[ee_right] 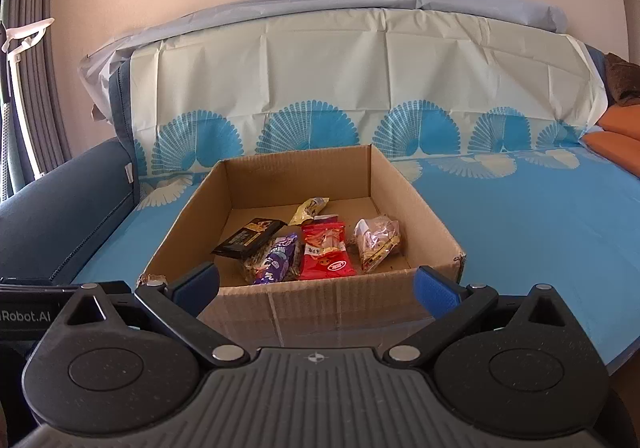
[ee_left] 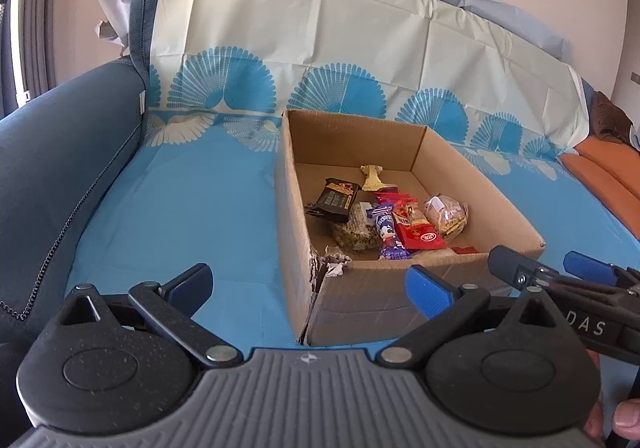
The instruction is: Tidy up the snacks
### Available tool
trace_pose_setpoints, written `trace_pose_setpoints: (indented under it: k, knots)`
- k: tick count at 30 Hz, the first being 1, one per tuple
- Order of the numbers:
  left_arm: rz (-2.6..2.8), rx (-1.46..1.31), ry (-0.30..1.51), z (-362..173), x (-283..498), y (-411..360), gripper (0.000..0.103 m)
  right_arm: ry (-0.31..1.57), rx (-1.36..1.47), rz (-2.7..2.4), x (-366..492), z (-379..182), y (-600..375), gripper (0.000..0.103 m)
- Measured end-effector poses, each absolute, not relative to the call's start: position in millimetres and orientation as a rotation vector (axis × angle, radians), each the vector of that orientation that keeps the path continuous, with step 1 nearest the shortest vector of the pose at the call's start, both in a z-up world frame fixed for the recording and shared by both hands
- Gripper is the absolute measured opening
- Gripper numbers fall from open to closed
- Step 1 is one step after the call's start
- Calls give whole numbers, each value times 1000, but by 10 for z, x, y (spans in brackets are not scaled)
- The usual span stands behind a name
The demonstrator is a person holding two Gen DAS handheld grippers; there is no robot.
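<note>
An open cardboard box [ee_left: 296, 215] [ee_right: 420, 207] sits on a blue patterned sheet. Inside lie several snack packets: a black bar [ee_left: 334, 196] [ee_right: 249, 238], a purple packet [ee_left: 389, 234] [ee_right: 279, 259], a red packet [ee_left: 416, 230] [ee_right: 326, 256], a clear bag of biscuits [ee_left: 446, 215] [ee_right: 376, 242], a yellow wrapper [ee_left: 372, 175] [ee_right: 309, 209] and a bag of nuts [ee_left: 354, 234]. My left gripper [ee_left: 308, 288] hangs open before the box's torn near corner, empty. My right gripper [ee_right: 316, 288] is open and empty at the box's front wall; it also shows at the right in the left wrist view [ee_left: 552, 272].
The blue sheet [ee_left: 180, 207] [ee_right: 520, 215] covers a sofa seat and backrest. A dark blue armrest [ee_left: 52, 167] [ee_right: 60, 215] rises at the left. Orange cushions [ee_left: 608, 171] [ee_right: 616, 131] lie at the far right. A person's fingers [ee_left: 624, 420] show at the lower right.
</note>
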State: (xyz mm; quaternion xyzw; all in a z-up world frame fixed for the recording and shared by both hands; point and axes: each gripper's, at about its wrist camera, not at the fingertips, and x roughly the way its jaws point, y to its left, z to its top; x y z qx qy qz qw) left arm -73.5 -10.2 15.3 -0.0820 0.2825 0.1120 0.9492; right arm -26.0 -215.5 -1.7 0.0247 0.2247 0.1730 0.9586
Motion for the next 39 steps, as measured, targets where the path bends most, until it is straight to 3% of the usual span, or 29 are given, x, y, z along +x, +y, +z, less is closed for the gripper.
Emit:
trace_pose_setpoints:
  k: [39]
  knots:
    - [205,-152,542,184,-771,-114,103,449,37,358,-271,-10,-2106,102]
